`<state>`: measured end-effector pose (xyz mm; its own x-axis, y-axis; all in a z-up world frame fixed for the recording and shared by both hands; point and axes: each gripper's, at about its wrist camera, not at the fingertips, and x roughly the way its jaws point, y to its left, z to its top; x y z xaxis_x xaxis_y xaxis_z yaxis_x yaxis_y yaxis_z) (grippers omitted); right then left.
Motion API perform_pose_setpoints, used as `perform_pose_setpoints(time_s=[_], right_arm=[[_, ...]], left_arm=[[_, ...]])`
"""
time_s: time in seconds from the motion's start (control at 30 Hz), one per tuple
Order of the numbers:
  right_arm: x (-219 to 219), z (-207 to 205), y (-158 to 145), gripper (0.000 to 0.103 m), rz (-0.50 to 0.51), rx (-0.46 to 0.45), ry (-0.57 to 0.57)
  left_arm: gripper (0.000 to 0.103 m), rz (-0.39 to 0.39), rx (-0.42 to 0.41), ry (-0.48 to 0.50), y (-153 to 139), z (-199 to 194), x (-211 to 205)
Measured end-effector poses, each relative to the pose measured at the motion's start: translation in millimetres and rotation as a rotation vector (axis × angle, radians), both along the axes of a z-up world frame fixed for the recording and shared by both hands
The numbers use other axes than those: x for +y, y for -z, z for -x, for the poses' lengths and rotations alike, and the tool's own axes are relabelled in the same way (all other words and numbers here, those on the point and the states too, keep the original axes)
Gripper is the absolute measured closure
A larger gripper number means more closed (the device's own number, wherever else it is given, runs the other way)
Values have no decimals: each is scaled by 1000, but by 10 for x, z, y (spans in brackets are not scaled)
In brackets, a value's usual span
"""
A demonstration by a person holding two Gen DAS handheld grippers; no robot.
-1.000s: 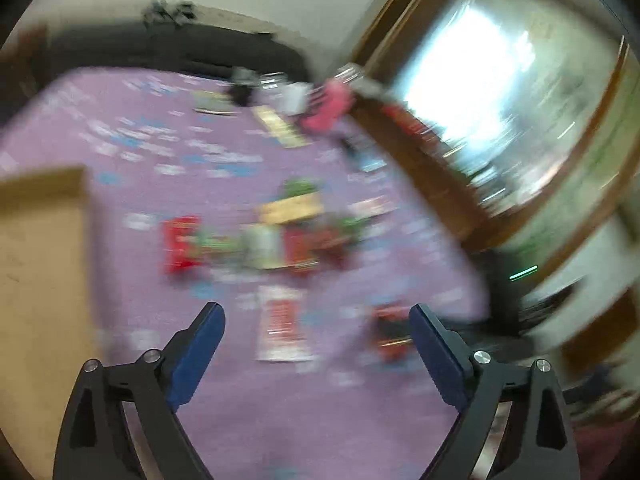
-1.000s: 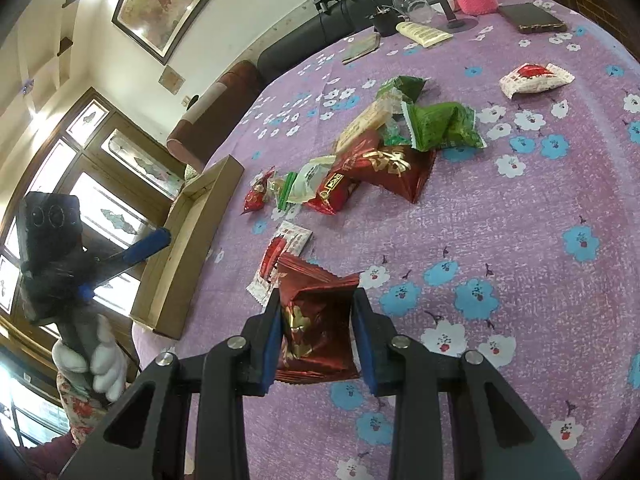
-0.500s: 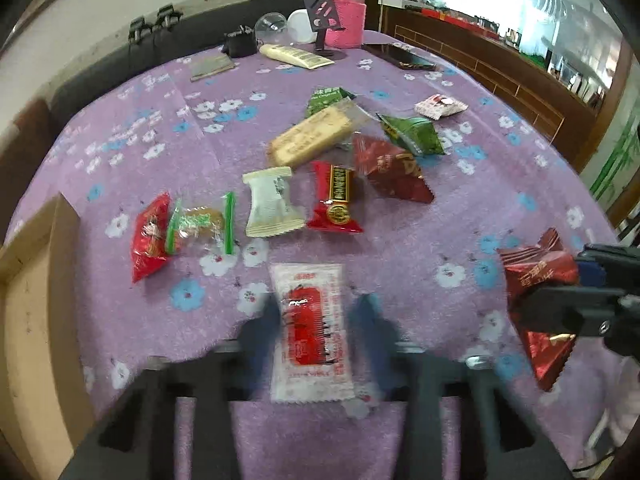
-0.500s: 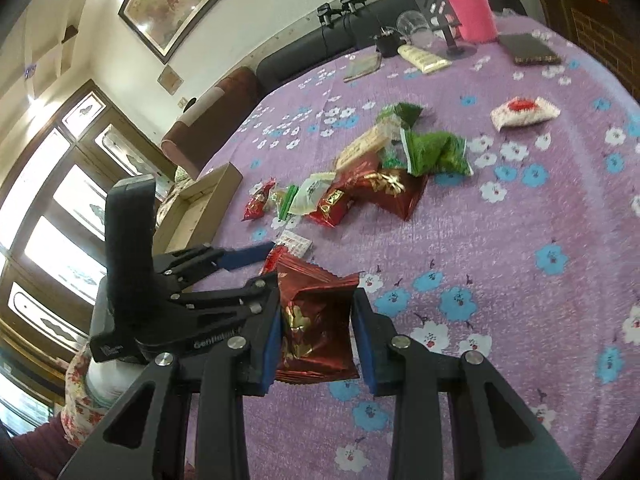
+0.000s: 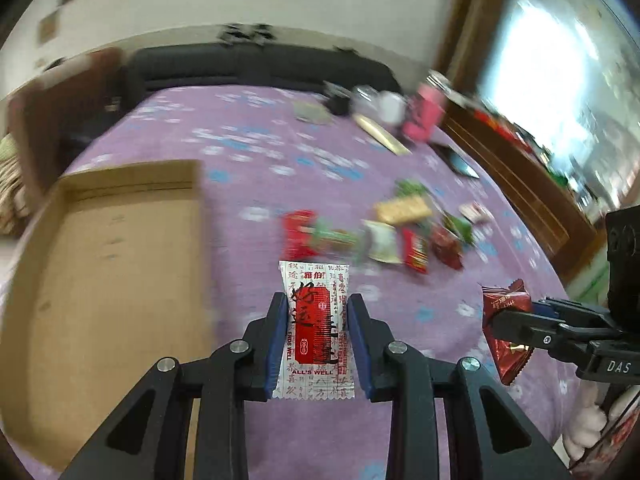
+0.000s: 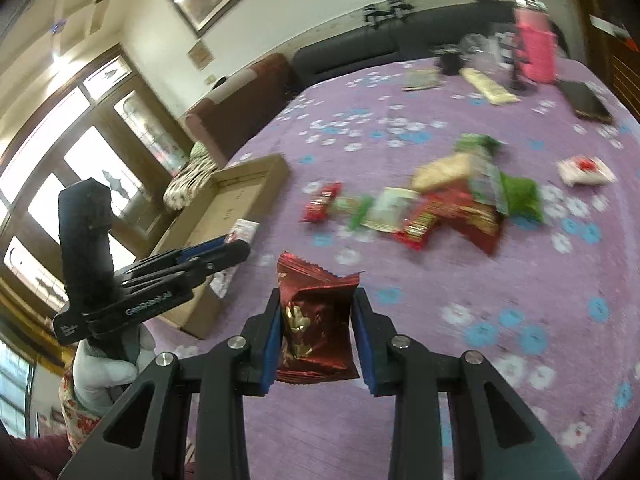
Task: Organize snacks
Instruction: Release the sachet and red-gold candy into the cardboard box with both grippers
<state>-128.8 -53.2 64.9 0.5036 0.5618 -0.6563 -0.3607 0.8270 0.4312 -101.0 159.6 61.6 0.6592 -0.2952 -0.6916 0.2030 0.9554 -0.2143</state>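
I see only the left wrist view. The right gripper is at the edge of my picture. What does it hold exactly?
Observer: The right gripper is shut on a dark red packet with a gold pattern on its front.
Operator: Is the cardboard box empty also in the corner that I cannot see?
Observer: The right wrist view shows only part of the cardboard box; no snack shows in that part.
Operator: What lies apart from the pile?
Observer: A white and red packet lies alone, right of the pile.
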Motion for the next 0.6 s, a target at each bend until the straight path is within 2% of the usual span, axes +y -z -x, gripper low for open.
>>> perform_pose_setpoints(time_s=[0.17, 0.3, 0.43, 0.6], right_arm=[[715, -94, -106, 71, 11, -12, -128], [1362, -118, -102, 71, 50, -24, -225], [1959, -119, 13, 71, 118, -32, -295], [2270, -147, 110, 71, 163, -42, -320]], left_arm=[[71, -95, -37, -173, -17, 132, 505], [71, -142, -37, -274, 43, 176, 860], [71, -166, -26, -323, 131, 160, 1076], [70, -176, -6, -357, 239, 125, 1277]])
